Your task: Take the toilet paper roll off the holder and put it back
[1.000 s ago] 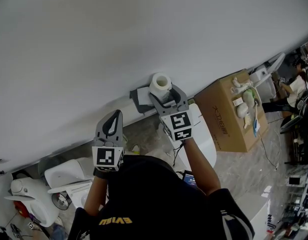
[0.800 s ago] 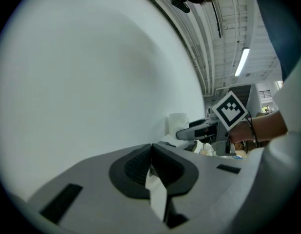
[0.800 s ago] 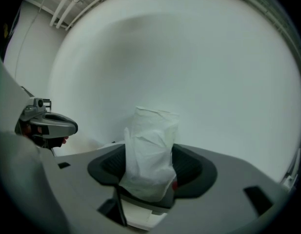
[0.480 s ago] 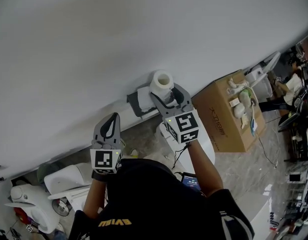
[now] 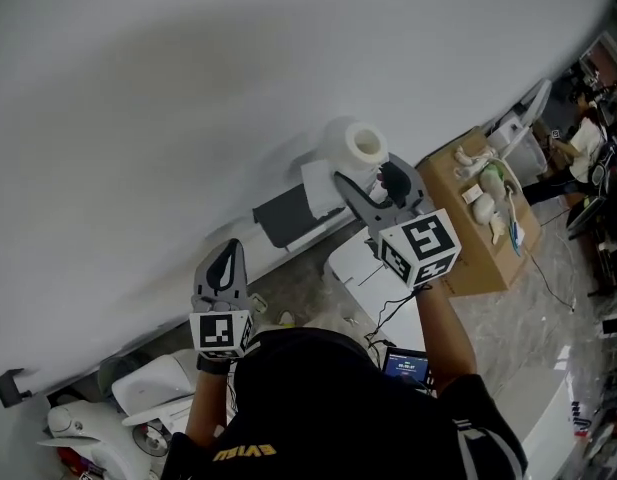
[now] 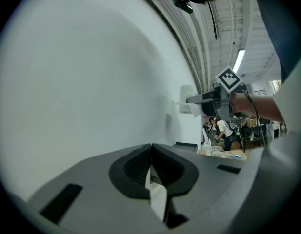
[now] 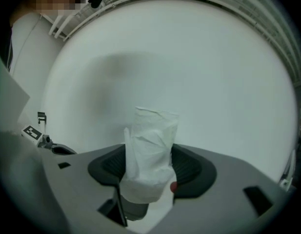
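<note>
The white toilet paper roll (image 5: 356, 148) hangs in the air against the white wall, above and to the right of the dark grey holder (image 5: 286, 215). My right gripper (image 5: 366, 173) is shut on it. In the right gripper view the roll (image 7: 150, 155) stands upright between the two dark pads (image 7: 191, 167), with its crinkled loose end on the near side. My left gripper (image 5: 225, 266) is lower left, near the wall, its jaws shut with nothing held. The left gripper view shows the right gripper (image 6: 209, 99) and the roll (image 6: 188, 99) out beside the wall.
A cardboard box (image 5: 478, 228) with small things on top stands to the right. A white toilet lid (image 5: 373, 278) lies under my right arm. White sanitary pieces (image 5: 153, 388) sit at lower left. A small black bracket (image 5: 8, 386) is on the wall. A person (image 5: 588, 133) stands far right.
My right gripper has risen and moved right with the roll, which was down at the holder before. The holder now shows bare. The left gripper has hardly moved.
</note>
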Demonstrator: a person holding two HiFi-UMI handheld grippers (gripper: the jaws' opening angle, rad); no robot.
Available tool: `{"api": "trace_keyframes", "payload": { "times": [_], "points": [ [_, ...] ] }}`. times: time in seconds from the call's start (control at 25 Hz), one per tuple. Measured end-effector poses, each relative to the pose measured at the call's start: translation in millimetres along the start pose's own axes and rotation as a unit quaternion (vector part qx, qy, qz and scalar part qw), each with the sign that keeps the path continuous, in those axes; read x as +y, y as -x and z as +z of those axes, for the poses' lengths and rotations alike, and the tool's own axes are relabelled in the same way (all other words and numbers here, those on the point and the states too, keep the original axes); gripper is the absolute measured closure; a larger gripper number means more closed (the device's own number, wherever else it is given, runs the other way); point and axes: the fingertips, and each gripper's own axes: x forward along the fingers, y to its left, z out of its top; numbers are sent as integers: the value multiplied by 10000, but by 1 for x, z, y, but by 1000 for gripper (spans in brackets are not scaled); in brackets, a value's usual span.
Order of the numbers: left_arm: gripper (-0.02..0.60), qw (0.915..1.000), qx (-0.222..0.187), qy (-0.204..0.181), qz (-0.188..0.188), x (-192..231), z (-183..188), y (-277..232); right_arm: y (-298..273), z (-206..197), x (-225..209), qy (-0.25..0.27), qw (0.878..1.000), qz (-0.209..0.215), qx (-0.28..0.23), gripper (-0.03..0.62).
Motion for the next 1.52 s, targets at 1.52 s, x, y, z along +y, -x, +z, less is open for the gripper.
{"api": "trace_keyframes", "payload": {
  "times": [1.52],
  "points": [
    [569, 9995, 250, -121, -116, 14, -8, -8, 122, -80, -116, -623, 9676, -2380, 563, 324]
  ]
}}
